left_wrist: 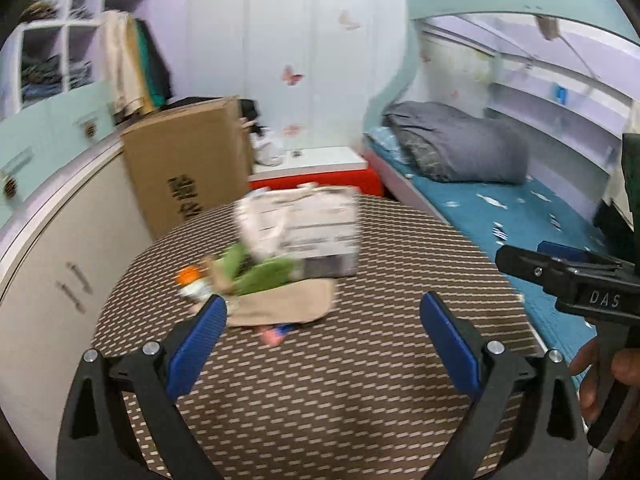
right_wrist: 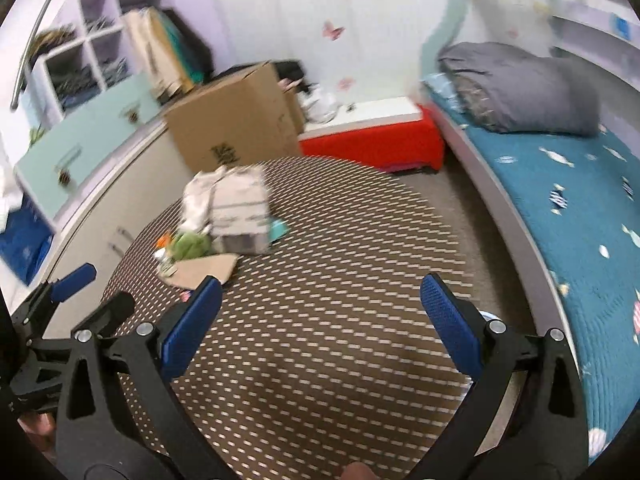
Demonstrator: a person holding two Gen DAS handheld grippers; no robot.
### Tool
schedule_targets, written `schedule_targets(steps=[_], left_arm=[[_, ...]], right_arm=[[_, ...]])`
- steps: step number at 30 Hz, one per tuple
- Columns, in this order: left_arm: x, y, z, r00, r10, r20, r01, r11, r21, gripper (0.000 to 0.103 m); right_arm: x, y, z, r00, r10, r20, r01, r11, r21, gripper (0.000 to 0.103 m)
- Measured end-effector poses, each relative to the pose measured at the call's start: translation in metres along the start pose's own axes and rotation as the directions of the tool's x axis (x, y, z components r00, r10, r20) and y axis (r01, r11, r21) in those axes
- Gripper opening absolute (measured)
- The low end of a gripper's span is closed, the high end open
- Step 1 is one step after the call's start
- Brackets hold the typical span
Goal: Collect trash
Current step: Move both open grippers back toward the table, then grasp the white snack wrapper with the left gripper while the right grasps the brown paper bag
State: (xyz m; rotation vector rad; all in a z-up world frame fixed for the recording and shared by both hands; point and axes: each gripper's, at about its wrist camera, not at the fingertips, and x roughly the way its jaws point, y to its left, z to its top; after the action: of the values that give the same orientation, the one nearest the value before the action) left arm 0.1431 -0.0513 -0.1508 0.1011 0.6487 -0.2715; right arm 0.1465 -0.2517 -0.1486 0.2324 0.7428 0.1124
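A heap of trash lies on the round patterned table [left_wrist: 320, 380]: a white printed bag [left_wrist: 304, 224], green wrappers [left_wrist: 260, 276], a tan cardboard piece [left_wrist: 288, 304], an orange-capped item [left_wrist: 188, 276] and a small red wrapper [left_wrist: 274, 334]. My left gripper [left_wrist: 324, 320] is open and empty, just short of the heap. In the right wrist view the bag [right_wrist: 236, 208], green wrappers [right_wrist: 190, 246] and cardboard [right_wrist: 204, 270] lie far left. My right gripper [right_wrist: 322, 300] is open and empty over the table [right_wrist: 340, 320]; it also shows in the left wrist view [left_wrist: 520, 264].
A big cardboard box [left_wrist: 188, 164] stands behind the table beside white cabinets [left_wrist: 60, 264]. A red-and-white box [left_wrist: 320, 172] sits at the back. A bed with a blue sheet [left_wrist: 500, 216] and grey duvet [left_wrist: 460, 148] runs along the right.
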Motion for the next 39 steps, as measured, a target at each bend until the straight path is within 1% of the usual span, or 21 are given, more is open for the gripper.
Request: schedule_targets(steps=[5,9,13,15,18,20,21,22,23,24,25,26,27,30,34,38,39], left_arm=[[0.003,0.056,-0.015,0.998,0.069,-0.012,-0.07,0.994,-0.089,0.095],[0.009,0.091,-0.026,0.991,0.126,-0.042,-0.13,0.983,-0.131,0.095],[0.018,0.118,-0.035,0.985,0.154,-0.078,-0.166,0.971,-0.174,0.095],[0.022,0.128,-0.04,0.983,0.159,-0.093,-0.174,0.966,-0.19,0.095],[0.026,0.14,-0.045,0.979,0.17,-0.108,-0.19,0.96,-0.207,0.095],[0.029,0.145,-0.046,0.978,0.175,-0.116,-0.197,0.956,-0.218,0.095],[0.031,0.149,-0.047,0.976,0.178,-0.121,-0.202,0.953,-0.225,0.095],[0.032,0.151,-0.047,0.976,0.179,-0.124,-0.204,0.952,-0.23,0.095],[0.034,0.153,-0.047,0.976,0.177,-0.127,-0.203,0.951,-0.234,0.095],[0.036,0.154,-0.047,0.976,0.177,-0.129,-0.204,0.95,-0.235,0.095],[0.037,0.154,-0.047,0.976,0.177,-0.13,-0.204,0.951,-0.233,0.095],[0.038,0.153,-0.046,0.976,0.176,-0.13,-0.202,0.952,-0.229,0.095],[0.04,0.152,-0.044,0.977,0.171,-0.128,-0.197,0.955,-0.221,0.095],[0.049,0.146,-0.039,0.979,0.158,-0.128,-0.181,0.964,-0.194,0.095],[0.071,0.136,-0.03,0.983,0.116,-0.141,-0.137,0.978,-0.156,0.095],[0.095,0.128,-0.022,0.982,0.107,-0.158,-0.128,0.983,-0.13,0.095],[0.099,0.127,-0.021,0.981,0.107,-0.161,-0.128,0.984,-0.127,0.095]], right_arm=[[0.038,0.035,0.001,0.996,0.051,-0.068,-0.056,0.996,-0.069,0.097],[0.071,0.06,0.002,0.989,0.086,-0.122,-0.101,0.988,-0.121,0.097],[0.097,0.081,0.002,0.979,0.12,-0.167,-0.147,0.976,-0.159,0.097],[0.11,0.092,0.002,0.972,0.128,-0.195,-0.166,0.966,-0.197,0.097],[0.127,0.116,0.002,0.958,0.161,-0.237,-0.224,0.936,-0.271,0.097],[0.137,0.128,-0.001,0.955,0.149,-0.256,-0.228,0.921,-0.316,0.097],[0.144,0.135,-0.003,0.955,0.136,-0.264,-0.226,0.911,-0.345,0.094],[0.15,0.14,-0.005,0.956,0.111,-0.271,-0.21,0.905,-0.37,0.081],[0.153,0.141,-0.006,0.96,0.083,-0.269,-0.187,0.903,-0.386,0.072],[0.152,0.14,-0.006,0.96,0.094,-0.265,-0.193,0.905,-0.38,0.063],[0.148,0.139,-0.005,0.958,0.119,-0.26,-0.212,0.905,-0.369,0.057],[0.142,0.138,-0.005,0.958,0.134,-0.252,-0.222,0.904,-0.365,0.041],[0.136,0.135,-0.006,0.961,0.127,-0.246,-0.213,0.907,-0.362,0.015],[0.12,0.124,-0.011,0.963,0.134,-0.235,-0.213,0.911,-0.353,0.013],[0.099,0.101,-0.017,0.961,0.172,-0.219,-0.231,0.93,-0.284,0.012],[0.09,0.089,-0.022,0.96,0.176,-0.217,-0.233,0.934,-0.27,0.012],[0.089,0.088,-0.023,0.962,0.171,-0.214,-0.226,0.937,-0.266,0.014]])
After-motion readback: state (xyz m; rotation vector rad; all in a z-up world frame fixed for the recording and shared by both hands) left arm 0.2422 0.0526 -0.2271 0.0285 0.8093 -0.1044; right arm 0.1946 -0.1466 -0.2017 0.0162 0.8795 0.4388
